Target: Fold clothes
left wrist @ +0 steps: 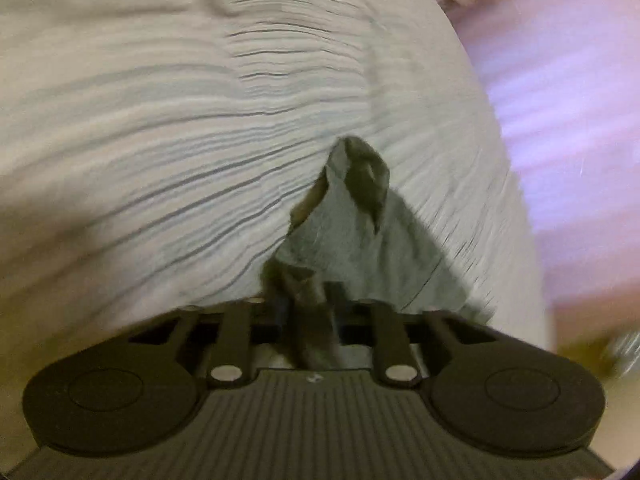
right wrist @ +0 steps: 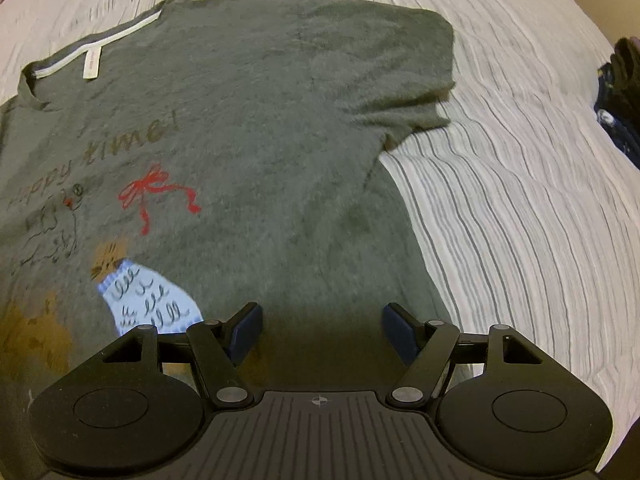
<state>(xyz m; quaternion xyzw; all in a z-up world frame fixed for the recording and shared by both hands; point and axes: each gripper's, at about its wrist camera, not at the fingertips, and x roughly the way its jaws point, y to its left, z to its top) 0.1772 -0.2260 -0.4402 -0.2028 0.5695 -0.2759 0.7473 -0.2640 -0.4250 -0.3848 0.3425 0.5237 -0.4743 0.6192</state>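
The striped bed (right wrist: 520, 208) carried a grey T-shirt (right wrist: 248, 152) spread flat, print up, ready for folding. The right gripper (right wrist: 322, 330) hovered over its lower part, jaws wide and empty; the left gripper (left wrist: 310, 304), jaws narrowed, pinched a corner of grey cloth.

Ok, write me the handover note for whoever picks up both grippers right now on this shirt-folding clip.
Left gripper: shut on a bunched edge of the grey-green printed T-shirt; fabric runs between its fingers.
Right gripper: open, hovering over the shirt's lower part, holding nothing.
The shirt lies spread, print up, on the striped white bedcover, one short sleeve out flat. A dark pile of clothes sits at the bed's edge.
Done: shirt laid out, one edge gripped.
Left: right gripper's grasp and every fold.
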